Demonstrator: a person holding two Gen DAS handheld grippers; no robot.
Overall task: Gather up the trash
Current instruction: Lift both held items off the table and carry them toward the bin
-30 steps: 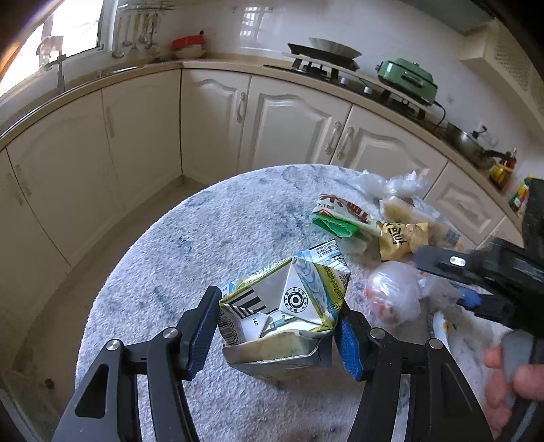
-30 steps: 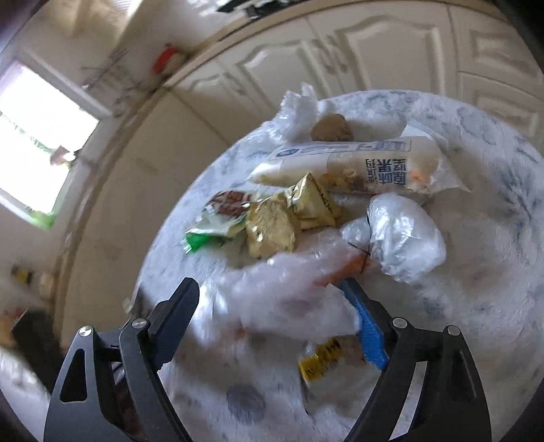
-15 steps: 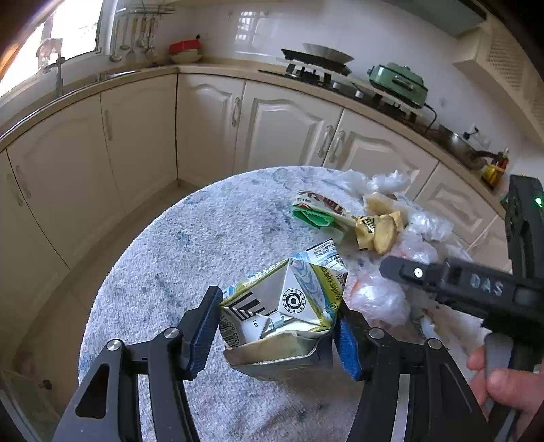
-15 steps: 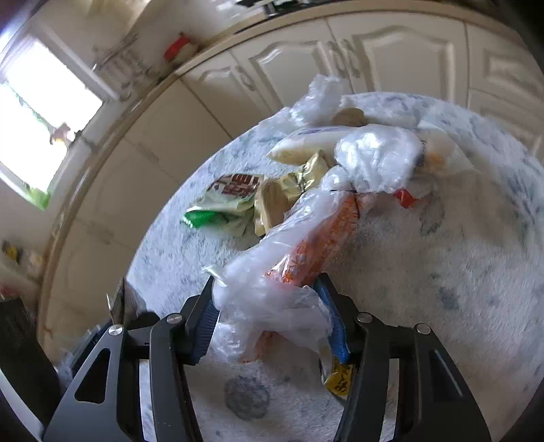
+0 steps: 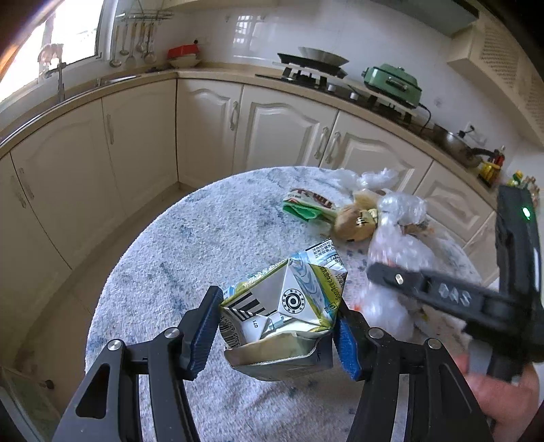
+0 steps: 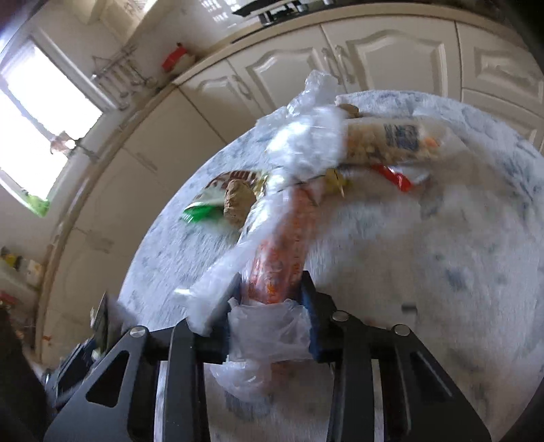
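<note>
Left wrist view, left gripper [image 5: 277, 326] clamped on a crumpled green-and-white carton [image 5: 285, 306], right gripper [image 6: 272, 299] closing its jaws around a clear plastic bag with orange contents [image 6: 282, 251], above a round speckled table [image 5: 190, 244].

Daylight floods both views from a bright window [image 5: 51, 37] at the upper left, which is blown out to near white in the right wrist view [image 6: 40, 112]. The glossy white wall tiles [image 5: 244, 30] carry square glare patches. The left wrist view is sharp at its centre, where print on the crumpled green and white carton [image 5: 285, 306] is legible, while the black gripper at its right edge [image 5: 442, 292] is smeared by motion. The right wrist view is softer overall: the clear plastic bag with orange contents [image 6: 282, 244] and the speckled round tabletop [image 6: 442, 255] are streaked. Fisheye bending curves the cream cabinet doors [image 5: 136, 129], and dark vignetting fills the corners.
</note>
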